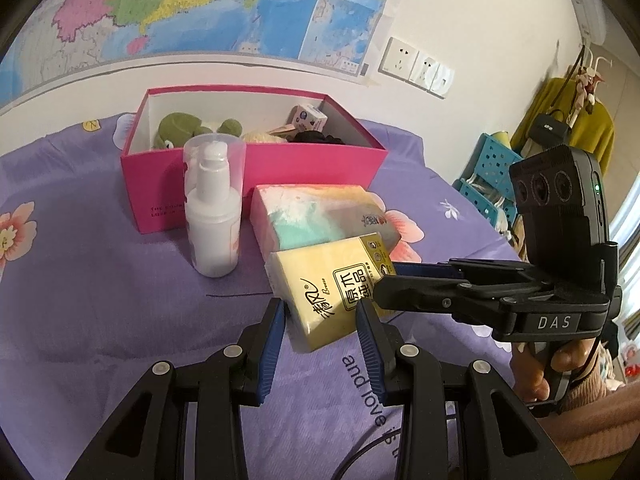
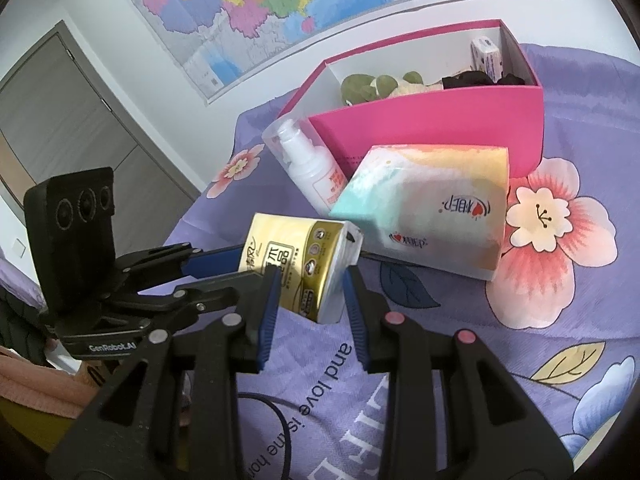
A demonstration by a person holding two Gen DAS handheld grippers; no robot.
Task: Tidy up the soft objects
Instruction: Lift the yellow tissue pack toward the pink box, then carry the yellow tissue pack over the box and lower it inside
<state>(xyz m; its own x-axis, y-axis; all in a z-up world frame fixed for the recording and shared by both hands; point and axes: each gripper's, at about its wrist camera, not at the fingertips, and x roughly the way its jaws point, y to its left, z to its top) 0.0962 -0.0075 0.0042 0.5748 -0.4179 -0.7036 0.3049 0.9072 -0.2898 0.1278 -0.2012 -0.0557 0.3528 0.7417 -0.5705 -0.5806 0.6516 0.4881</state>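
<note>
A yellow tissue pack (image 1: 320, 280) (image 2: 296, 256) hangs tilted just above the purple sheet. My left gripper (image 1: 320, 308) (image 2: 248, 262) is shut on its near end, and my right gripper (image 2: 312, 280) (image 1: 386, 278) is shut on its other end, coming in from the side. Behind it a larger pastel tissue pack (image 1: 320, 216) (image 2: 432, 208) lies against the open pink box (image 1: 256, 160) (image 2: 432, 128). In the box sit a green plush toy (image 1: 176, 130) (image 2: 360, 86), a small tissue pack (image 1: 310, 118) (image 2: 486, 56) and dark fabric (image 1: 316, 137) (image 2: 468, 78).
A white pump bottle (image 1: 214, 216) (image 2: 312, 168) stands before the box's left corner. The purple floral sheet (image 1: 100, 280) (image 2: 520, 320) covers the surface. On the wall behind hang a map (image 1: 200, 4) and sockets (image 1: 400, 58). A blue rack (image 1: 488, 176) and a door (image 2: 60, 120) stand off to the sides.
</note>
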